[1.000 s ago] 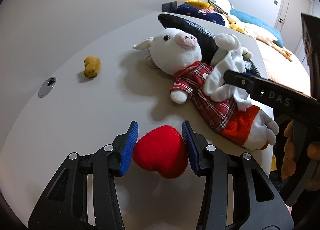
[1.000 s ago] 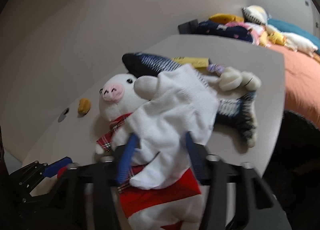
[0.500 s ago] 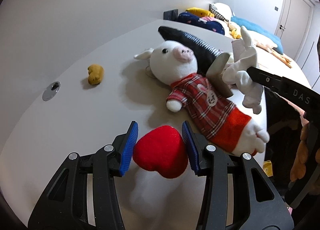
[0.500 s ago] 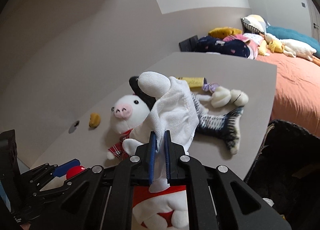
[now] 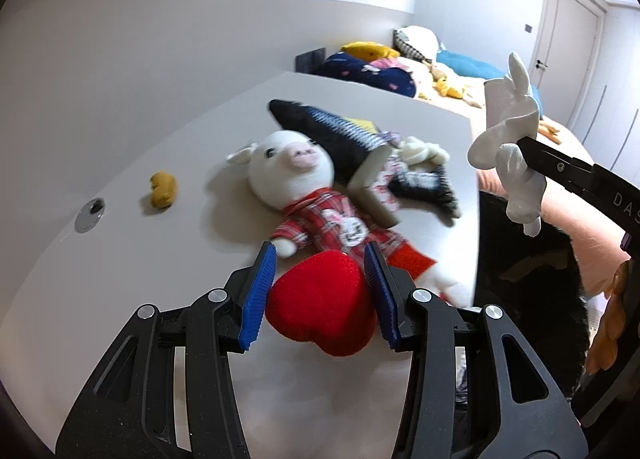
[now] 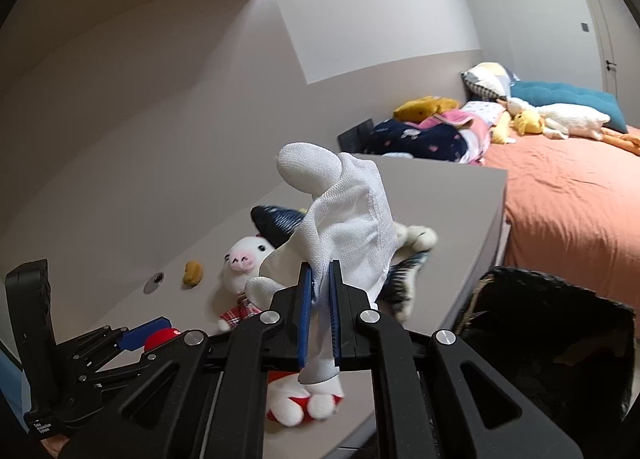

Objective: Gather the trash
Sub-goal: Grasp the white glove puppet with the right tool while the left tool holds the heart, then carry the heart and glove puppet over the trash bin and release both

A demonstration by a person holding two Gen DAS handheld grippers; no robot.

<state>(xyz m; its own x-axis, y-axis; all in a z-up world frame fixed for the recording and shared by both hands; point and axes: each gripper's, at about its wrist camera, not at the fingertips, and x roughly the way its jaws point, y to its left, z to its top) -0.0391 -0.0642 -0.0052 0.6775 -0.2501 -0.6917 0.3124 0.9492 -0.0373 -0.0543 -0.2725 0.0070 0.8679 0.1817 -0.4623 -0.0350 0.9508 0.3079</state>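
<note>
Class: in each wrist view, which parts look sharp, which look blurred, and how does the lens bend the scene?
Left wrist view: the red heart between the jaws is sharp, the pig plush smeared by motion blur, the table edge bowed. Right wrist view: the white glove is crisp, the walls curve, the corners darken.

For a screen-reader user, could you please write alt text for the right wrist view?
The right gripper is shut on a white cloth glove, held up above a grey table. Below lie a pig plush and a small yellow toy; a dark bag gapes at right beside an orange bed.
</note>
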